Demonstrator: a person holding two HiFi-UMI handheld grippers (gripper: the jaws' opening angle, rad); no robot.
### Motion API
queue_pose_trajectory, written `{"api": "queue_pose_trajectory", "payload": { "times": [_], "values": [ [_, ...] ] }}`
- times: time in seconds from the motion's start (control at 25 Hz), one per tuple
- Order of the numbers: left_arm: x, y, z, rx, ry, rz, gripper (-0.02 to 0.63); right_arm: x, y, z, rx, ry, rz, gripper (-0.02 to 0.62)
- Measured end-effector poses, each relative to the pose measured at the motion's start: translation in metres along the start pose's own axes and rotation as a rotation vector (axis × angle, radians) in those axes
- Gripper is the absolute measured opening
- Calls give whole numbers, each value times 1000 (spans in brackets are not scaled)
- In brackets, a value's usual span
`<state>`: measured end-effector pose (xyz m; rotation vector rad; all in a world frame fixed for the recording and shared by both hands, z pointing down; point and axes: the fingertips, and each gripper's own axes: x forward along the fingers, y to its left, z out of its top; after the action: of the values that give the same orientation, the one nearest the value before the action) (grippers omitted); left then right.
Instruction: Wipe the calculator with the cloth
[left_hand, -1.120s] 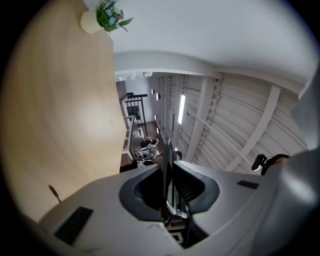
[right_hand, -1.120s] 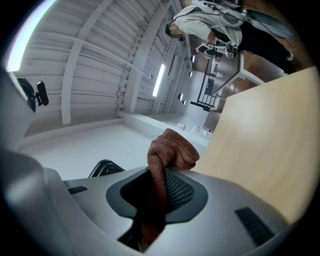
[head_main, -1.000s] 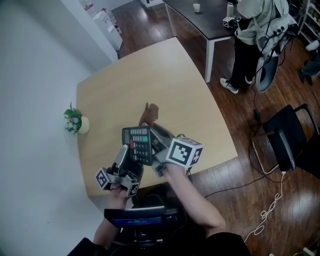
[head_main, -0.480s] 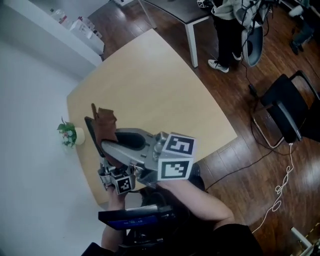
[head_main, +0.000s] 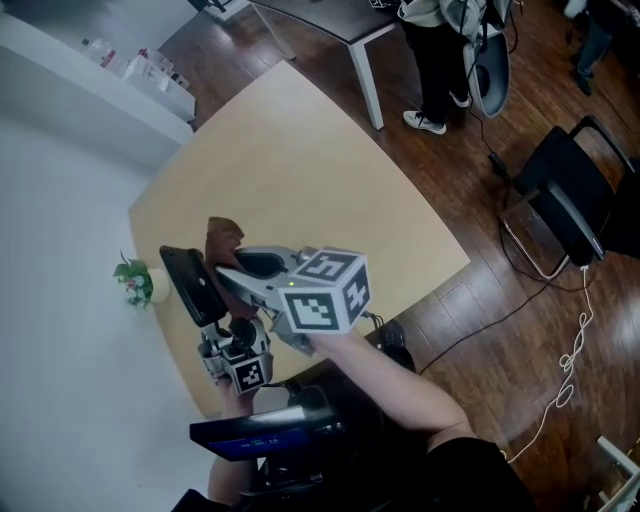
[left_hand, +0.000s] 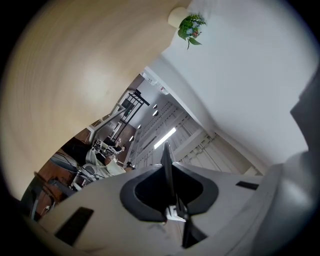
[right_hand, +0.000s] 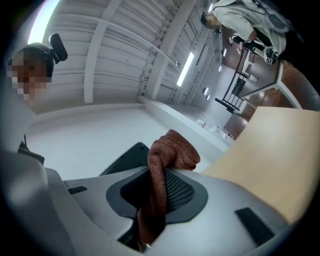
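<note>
Jaws of the right gripper pinch a brown cloth, its bunched end sticking out past the tips. Those of the left gripper clamp nearly shut on the calculator, seen edge-on and held up off the counter. To wipe well, I'd judge, turn the keypad toward the cloth, hold it firm, and drag the bunched end across with light pressure.

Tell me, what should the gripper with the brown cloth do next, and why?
Probably ease the right gripper over so its brown cloth presses on the calculator, then rub. The left gripper holds the calculator up off the table, and the pinched cloth sits right beside it.
</note>
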<state>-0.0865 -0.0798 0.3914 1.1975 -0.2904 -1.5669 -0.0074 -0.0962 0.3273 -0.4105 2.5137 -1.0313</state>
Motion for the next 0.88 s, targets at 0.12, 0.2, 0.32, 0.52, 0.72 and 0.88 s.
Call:
{"api": "queue_pose_trajectory", "payload": {
  "times": [0.12,0.2,0.32,0.52,0.72,0.88],
  "values": [
    [0,4,-3,-3,15,10,46,2,36,35,-37,-88,129,78],
    [-1,7,-8,-8,25,16,46,10,44,38,-36,-67,175,78],
    [-3,8,-12,-24,23,6,48,22,18,14,-34,30,99,80],
    [-5,-3,-2,1,-10,-23,46,10,-33,-22,4,94,-102,78],
    [-5,-10,12,11,-47,-47,46,-7,34,21,60,-95,122,78],
    [-2,-9,6,28,-54,-48,46,-10,84,39,6,-132,254,80]
  ]
}}
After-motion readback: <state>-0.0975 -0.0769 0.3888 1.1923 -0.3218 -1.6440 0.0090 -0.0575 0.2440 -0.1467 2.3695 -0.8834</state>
